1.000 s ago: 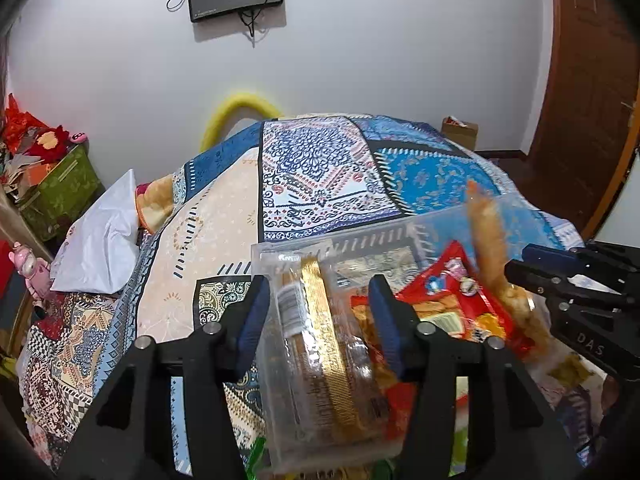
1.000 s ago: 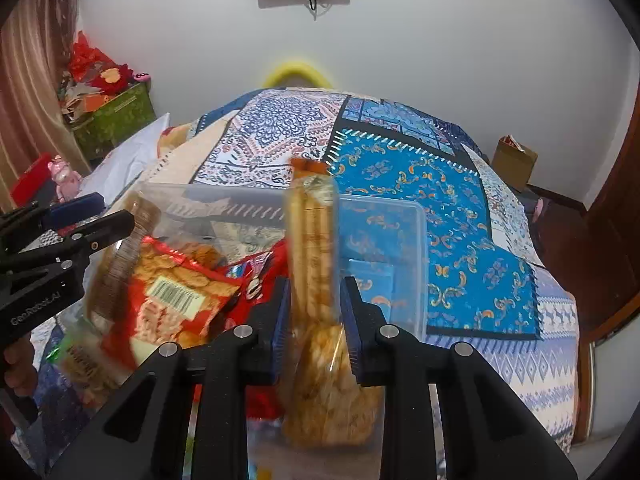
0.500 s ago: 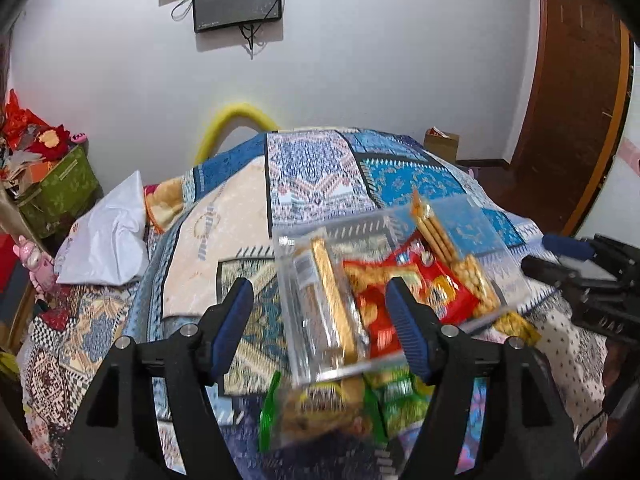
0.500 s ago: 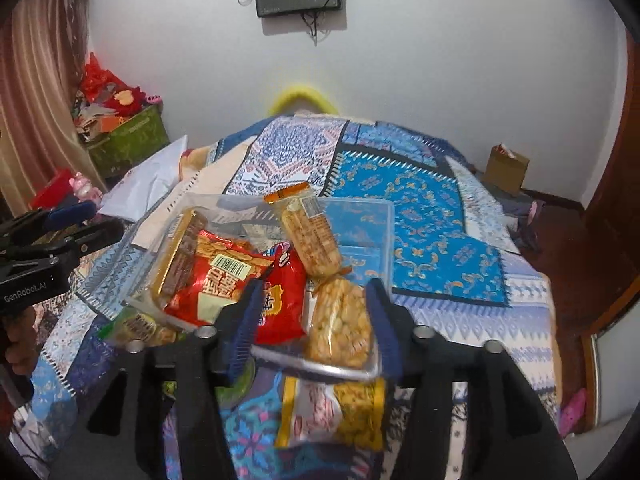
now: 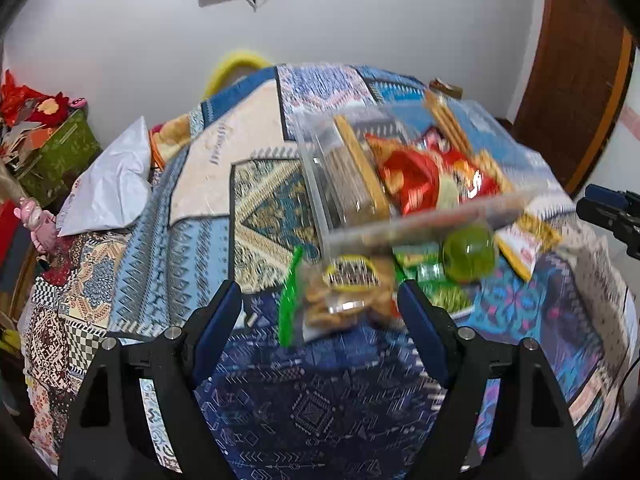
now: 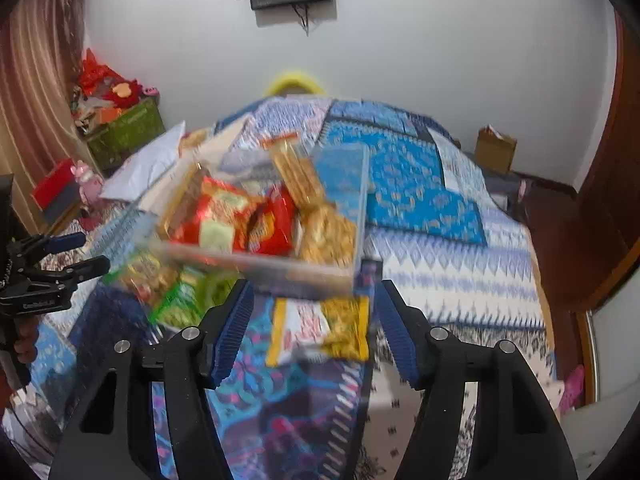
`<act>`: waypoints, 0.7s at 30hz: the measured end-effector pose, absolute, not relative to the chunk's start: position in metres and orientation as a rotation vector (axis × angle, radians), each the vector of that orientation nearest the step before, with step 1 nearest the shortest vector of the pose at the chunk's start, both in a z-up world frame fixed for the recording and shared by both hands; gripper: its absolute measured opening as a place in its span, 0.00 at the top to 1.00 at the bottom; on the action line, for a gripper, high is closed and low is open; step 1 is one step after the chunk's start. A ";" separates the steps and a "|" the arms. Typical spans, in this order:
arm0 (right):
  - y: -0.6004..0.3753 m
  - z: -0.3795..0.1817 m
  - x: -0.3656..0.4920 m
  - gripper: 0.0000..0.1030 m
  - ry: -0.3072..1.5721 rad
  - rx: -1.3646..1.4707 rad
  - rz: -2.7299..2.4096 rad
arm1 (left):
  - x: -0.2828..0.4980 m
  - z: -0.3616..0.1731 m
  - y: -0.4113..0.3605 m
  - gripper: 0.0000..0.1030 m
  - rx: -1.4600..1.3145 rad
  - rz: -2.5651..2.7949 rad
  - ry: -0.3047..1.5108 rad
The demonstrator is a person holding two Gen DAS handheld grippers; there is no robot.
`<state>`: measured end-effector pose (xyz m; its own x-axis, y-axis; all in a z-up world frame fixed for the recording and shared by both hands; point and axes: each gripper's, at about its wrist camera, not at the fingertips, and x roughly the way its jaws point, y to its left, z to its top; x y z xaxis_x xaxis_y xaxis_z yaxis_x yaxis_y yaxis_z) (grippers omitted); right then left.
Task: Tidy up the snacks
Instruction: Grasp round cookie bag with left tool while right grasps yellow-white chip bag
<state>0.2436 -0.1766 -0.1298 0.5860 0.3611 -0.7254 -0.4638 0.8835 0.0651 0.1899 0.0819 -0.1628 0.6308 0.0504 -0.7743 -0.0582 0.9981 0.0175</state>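
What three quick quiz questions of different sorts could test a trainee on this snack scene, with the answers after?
1. True or false: the left gripper is clamped on the clear box.
2. Multiple choice: which snack lies nearest the right gripper? A) the red packet B) the yellow and white packet C) the green packets
3. Fill in: the clear box and snacks rest on a patterned ____.

Key
1. False: both grippers are open and apart from the box.
2. B: it lies outside the box, between the fingers in the right wrist view.
3. Bedspread.
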 end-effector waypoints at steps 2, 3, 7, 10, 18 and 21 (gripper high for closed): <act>-0.181 -0.142 0.245 0.35 0.840 -0.138 0.475 | 0.191 -0.173 0.080 0.22 -0.009 0.060 0.904; -0.182 -0.147 0.245 0.35 0.852 -0.137 0.473 | 0.192 -0.177 0.080 0.22 -0.018 0.060 0.913; -0.183 -0.169 0.254 0.34 0.922 -0.138 0.474 | 0.204 -0.191 0.085 0.22 -0.068 0.079 0.948; -0.181 -0.181 0.262 0.34 0.957 -0.137 0.481 | 0.213 -0.194 0.086 0.22 -0.097 0.061 0.947; -0.162 -0.201 0.272 0.34 1.002 -0.172 0.509 | 0.233 -0.211 0.070 0.15 -0.039 0.034 0.969; -0.155 -0.205 0.272 0.34 1.014 -0.186 0.523 | 0.235 -0.214 0.069 0.14 -0.035 0.038 0.953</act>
<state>0.2717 -0.1553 -0.2048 0.4184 0.3300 -0.8462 -0.4985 0.8622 0.0898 0.2347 0.0694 -0.2145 0.5790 0.0173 -0.8151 -0.0480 0.9988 -0.0129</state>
